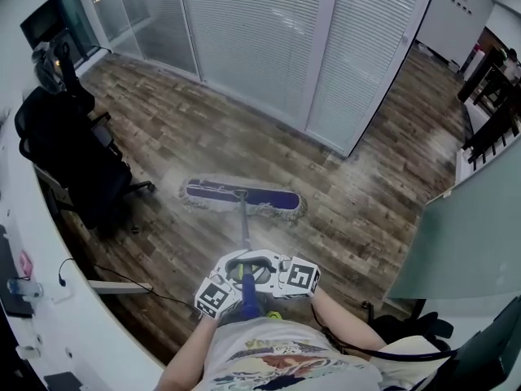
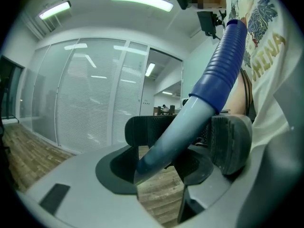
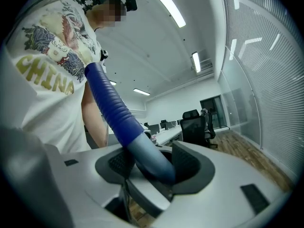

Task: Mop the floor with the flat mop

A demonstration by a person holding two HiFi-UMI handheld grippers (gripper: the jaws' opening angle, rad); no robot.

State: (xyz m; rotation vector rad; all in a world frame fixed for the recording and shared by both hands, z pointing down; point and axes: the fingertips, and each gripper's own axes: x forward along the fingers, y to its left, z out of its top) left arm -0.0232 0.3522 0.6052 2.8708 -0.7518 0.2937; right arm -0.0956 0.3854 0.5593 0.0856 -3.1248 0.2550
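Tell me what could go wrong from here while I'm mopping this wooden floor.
The blue flat mop head lies near the black office chair; a sweep to that side could catch its base. A thin black cable trails across the wooden floor and could snag the mop. The grey-blue mop handle crosses the left gripper and right gripper at a slant, so it might twist or slip.

Black office chair [image 1: 69, 157] beside curved white desk [image 1: 77, 332], glass partition with closed blinds [image 1: 260, 39]

One flat mop [image 1: 242, 195] and two hand-held grippers [image 1: 234, 272] [image 1: 265, 269].
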